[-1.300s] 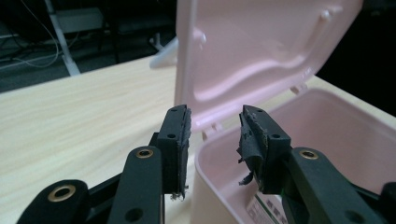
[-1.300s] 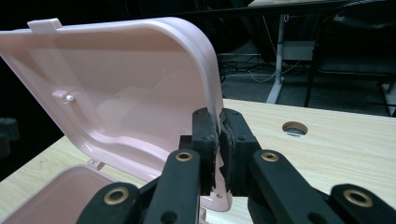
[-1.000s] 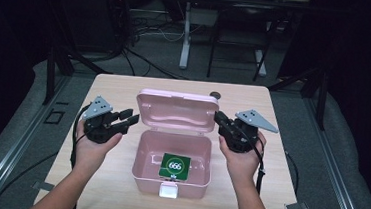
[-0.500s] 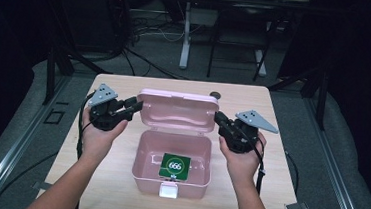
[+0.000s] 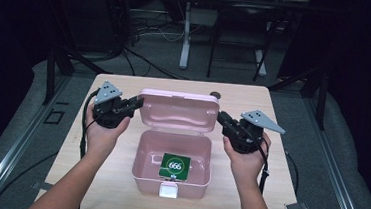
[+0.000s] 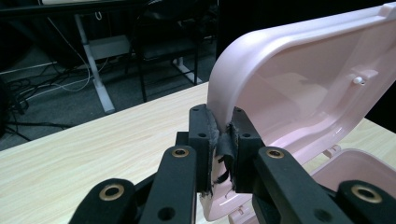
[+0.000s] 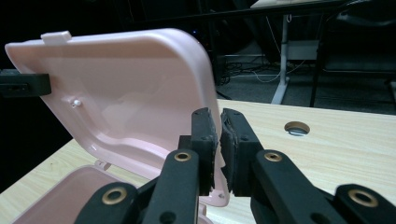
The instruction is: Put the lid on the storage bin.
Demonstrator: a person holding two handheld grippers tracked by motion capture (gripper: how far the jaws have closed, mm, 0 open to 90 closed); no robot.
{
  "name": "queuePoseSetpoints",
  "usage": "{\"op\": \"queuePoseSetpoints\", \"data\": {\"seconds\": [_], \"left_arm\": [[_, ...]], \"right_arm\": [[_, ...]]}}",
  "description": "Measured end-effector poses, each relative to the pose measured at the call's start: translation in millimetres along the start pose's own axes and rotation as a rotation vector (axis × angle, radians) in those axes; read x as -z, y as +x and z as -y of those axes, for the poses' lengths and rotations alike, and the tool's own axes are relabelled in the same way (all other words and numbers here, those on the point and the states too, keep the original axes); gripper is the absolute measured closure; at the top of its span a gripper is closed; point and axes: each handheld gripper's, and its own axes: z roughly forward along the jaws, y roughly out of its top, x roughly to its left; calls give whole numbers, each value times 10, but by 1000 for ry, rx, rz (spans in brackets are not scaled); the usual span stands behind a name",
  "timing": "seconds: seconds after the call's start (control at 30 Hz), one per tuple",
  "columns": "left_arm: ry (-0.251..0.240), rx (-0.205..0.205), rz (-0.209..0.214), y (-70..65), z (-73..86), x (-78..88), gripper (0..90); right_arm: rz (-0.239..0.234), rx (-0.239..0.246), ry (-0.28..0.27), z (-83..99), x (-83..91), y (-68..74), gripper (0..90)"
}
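While the pink box (image 5: 172,167) sits open at the middle of the table (image 5: 272,121), its lid (image 5: 178,111) stands raised on the far side. At the left, the left gripper (image 5: 137,102) pinches the lid's left edge between its jaws. At the right, the right gripper (image 5: 221,117) clamps the lid's right edge. Inside the box lies a green card (image 5: 174,166) marked 666.
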Motion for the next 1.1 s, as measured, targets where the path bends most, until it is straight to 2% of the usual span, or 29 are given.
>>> {"op": "queuePoseSetpoints", "data": {"seconds": [0.23,0.53,0.87,1.1], "left_arm": [[1,-6,4,-9,1,15,819],[-3,-6,29,-40,38,105,806],[-8,-3,51,-72,69,186,771],[-14,-3,60,-115,105,238,733]], "right_arm": [[10,-27,-16,-34,64,-79,819],[18,-28,-22,-37,69,-100,811],[0,-16,-18,-23,35,-25,775],[-27,-45,-25,-34,50,-55,743]]}}
